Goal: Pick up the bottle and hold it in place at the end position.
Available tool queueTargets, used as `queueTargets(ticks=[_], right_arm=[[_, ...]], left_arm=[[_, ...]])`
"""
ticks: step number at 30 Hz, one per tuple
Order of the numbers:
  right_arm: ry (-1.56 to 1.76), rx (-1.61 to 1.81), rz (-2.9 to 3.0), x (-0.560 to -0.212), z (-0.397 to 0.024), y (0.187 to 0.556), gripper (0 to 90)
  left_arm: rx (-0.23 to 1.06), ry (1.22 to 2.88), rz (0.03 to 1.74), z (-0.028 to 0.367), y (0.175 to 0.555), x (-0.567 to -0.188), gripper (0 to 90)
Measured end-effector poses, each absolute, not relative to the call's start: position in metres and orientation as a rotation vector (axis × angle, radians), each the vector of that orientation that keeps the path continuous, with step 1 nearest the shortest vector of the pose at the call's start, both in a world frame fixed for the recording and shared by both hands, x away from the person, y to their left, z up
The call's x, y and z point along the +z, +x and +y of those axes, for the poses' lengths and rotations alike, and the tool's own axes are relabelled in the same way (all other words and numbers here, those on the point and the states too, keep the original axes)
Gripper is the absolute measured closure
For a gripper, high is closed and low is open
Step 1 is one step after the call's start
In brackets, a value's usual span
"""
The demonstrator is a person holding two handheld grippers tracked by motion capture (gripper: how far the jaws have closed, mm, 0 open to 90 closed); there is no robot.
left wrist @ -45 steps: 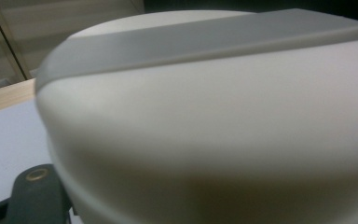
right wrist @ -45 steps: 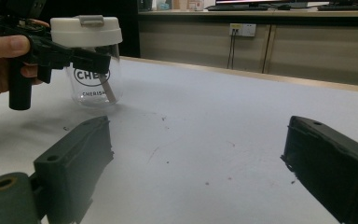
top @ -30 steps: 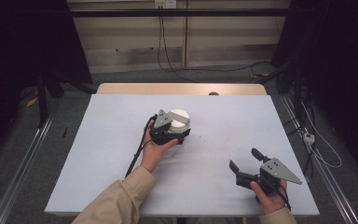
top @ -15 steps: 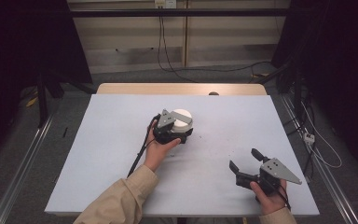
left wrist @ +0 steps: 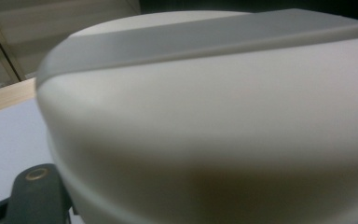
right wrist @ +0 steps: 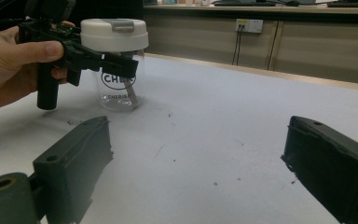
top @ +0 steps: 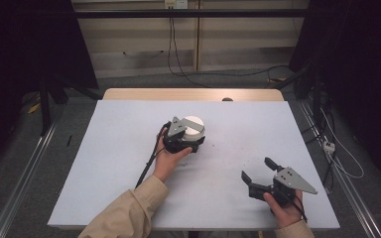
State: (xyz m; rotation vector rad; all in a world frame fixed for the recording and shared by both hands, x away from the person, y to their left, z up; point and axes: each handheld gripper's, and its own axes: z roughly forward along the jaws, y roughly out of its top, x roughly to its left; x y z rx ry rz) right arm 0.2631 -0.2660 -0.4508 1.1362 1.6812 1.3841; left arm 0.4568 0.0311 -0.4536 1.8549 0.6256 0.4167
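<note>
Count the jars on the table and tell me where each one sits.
1. The clear jar with a white lid stands upright near the table's middle, at the left claw. The right claw hangs open, apart, near the front right corner.

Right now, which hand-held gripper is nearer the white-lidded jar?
Left. The left hand-held gripper is right at the jar, jaws at its lid; the right hand-held gripper sits apart, open, near the table's front edge.

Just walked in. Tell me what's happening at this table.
A person works two hand-held tools at a white table. The left tool is up against a clear jar with a white lid, its jaws at lid height; whether they grip it is unclear. The right tool hangs open near the table's front edge, holding nothing.
</note>
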Motion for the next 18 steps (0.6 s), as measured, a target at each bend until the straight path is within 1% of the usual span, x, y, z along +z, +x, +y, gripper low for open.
queueTargets(ticks=[4, 9, 18], right_arm=[[1.133, 1.387, 1.701, -0.451, -0.263, 0.267, 6.7], [1.136, 1.406, 1.730, -0.450, -0.259, 0.276, 6.1], [1.137, 1.431, 1.784, -0.445, -0.251, 0.289, 4.9]], left_arm=[[0.435, 1.857, 0.611, 0.030, 0.456, -0.454, 18.3], [0.416, 1.845, 0.600, 0.030, 0.457, -0.456, 18.3], [0.418, 1.847, 0.592, 0.030, 0.457, -0.456, 18.4]])
